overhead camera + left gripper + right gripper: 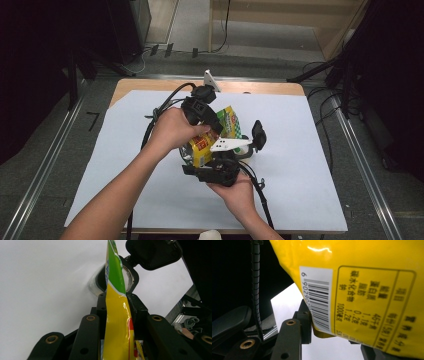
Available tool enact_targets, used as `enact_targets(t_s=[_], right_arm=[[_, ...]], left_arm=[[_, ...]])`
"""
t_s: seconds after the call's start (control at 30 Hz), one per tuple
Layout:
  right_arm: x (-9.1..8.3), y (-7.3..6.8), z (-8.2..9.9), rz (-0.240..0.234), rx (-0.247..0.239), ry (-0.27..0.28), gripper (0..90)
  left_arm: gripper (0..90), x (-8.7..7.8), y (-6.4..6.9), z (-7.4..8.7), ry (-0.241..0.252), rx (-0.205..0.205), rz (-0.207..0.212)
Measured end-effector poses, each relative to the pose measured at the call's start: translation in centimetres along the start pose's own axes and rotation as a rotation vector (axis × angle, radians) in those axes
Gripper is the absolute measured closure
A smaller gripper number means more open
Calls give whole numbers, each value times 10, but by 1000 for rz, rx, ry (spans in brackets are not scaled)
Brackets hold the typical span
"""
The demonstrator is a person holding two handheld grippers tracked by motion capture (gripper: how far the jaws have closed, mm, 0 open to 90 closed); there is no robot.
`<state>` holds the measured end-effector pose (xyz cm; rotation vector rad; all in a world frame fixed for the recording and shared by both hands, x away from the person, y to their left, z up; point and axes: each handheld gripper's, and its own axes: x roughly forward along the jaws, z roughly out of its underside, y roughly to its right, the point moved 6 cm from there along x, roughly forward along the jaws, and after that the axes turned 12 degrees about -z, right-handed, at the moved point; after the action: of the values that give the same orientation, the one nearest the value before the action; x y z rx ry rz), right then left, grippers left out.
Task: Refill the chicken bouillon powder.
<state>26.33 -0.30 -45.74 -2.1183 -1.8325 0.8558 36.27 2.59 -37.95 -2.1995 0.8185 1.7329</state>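
1. Packet point(214, 137): a flat foil snack pouch, yellow over most of its length with a green band at one end and a red patch on its face. In the right gripper view its back point(367, 290) carries a white barcode label and a boxed table of printed characters. Seen edge-on in the left gripper view point(117, 315), it is thin and glossy.
2. Position of packet: held above the middle of the white sheet point(125, 165), between the two grippers, clear of the surface.
3. Left gripper point(207, 117): jaws pressed on the packet's two flat sides, closed down to the pouch's thickness; held in the person's left hand point(172, 131).
4. Right gripper point(220, 162): jaws drawn partly in and clamped on the packet's lower end, near the barcode; held from below in the right hand point(240, 192).
5. Clear round container point(113, 281): lies on the sheet just behind the packet, its ridged mouth facing the left gripper's camera.
6. Surface: the white sheet covers a wooden table point(260, 88), whose far edge shows beyond the packet.
7. Room: grey floor point(40, 165), cables and dark stands around the table.
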Motion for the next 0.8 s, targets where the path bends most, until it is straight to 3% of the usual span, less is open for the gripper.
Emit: enact_targets(t_s=[0.8], right_arm=[[0, 1, 1, 6, 0, -11, 648]], left_arm=[[748, 2, 0, 1, 2, -3, 2]])
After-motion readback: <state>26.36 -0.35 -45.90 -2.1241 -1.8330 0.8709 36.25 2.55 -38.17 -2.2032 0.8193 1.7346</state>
